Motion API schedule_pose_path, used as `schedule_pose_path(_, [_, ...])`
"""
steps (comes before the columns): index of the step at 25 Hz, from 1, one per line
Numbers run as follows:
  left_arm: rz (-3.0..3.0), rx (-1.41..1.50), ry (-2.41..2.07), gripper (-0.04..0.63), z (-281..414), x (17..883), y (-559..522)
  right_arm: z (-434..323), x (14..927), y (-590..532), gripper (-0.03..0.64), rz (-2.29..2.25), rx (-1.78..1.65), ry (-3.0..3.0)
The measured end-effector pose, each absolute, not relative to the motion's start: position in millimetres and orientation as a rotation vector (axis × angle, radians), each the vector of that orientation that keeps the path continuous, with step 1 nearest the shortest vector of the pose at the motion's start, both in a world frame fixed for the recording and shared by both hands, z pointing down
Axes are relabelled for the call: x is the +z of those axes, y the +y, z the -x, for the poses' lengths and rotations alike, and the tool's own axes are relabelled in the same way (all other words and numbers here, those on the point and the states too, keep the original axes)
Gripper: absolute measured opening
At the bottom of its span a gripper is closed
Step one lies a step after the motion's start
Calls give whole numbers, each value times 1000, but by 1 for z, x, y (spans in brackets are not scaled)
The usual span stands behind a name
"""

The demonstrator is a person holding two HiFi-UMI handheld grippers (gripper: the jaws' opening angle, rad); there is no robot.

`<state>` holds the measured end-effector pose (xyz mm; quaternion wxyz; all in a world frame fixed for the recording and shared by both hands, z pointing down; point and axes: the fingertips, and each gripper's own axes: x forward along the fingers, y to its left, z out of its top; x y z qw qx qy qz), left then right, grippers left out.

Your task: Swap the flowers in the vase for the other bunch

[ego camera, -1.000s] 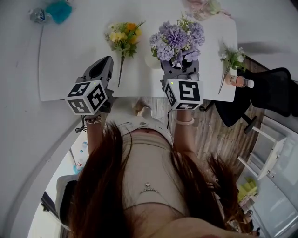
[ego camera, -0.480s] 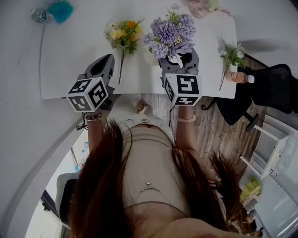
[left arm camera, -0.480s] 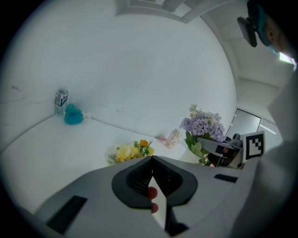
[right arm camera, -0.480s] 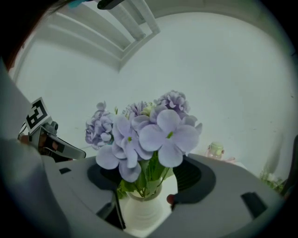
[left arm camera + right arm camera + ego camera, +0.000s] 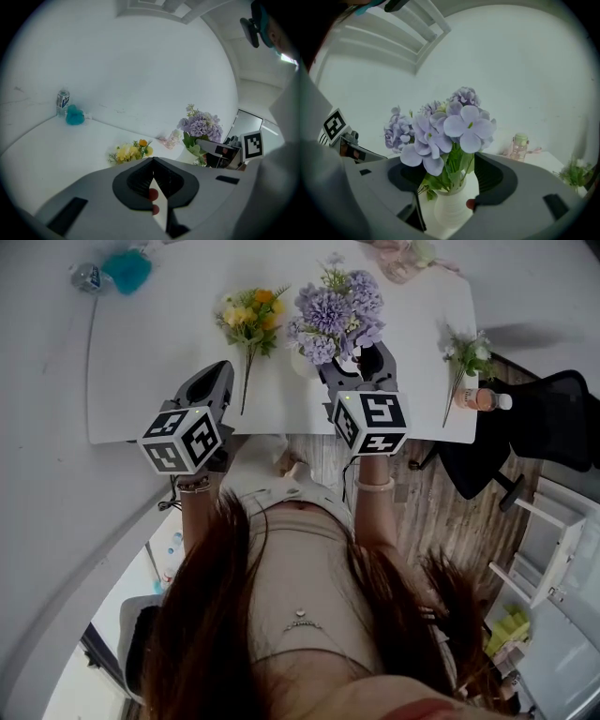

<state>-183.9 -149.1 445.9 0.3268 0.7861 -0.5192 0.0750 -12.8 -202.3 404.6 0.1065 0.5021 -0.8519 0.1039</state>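
A purple bunch stands in the white vase on the white table. My right gripper has its jaws on either side of the green stems just above the vase's mouth. They have just been opening, and neither pad presses on the purple flowers. The yellow-and-orange bunch lies flat on the table left of the vase. My left gripper hovers near the table's front edge, shut and empty, short of the yellow bunch.
A small green sprig and a pink bottle sit at the table's right end. At the far left corner are a teal object and a water bottle. A black chair stands beyond the right edge.
The right gripper's jaws have spread wider around the stems. The purple bunch now sits more to the left, above the vase instead of over the gripper. The left gripper has stayed put.
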Motion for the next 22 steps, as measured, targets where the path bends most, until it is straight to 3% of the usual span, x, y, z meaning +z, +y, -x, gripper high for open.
schedule_pose_path(22, [-2082,222,-1385,3,167,431,-110,-11,425,-174,305,-1478,474,-2481])
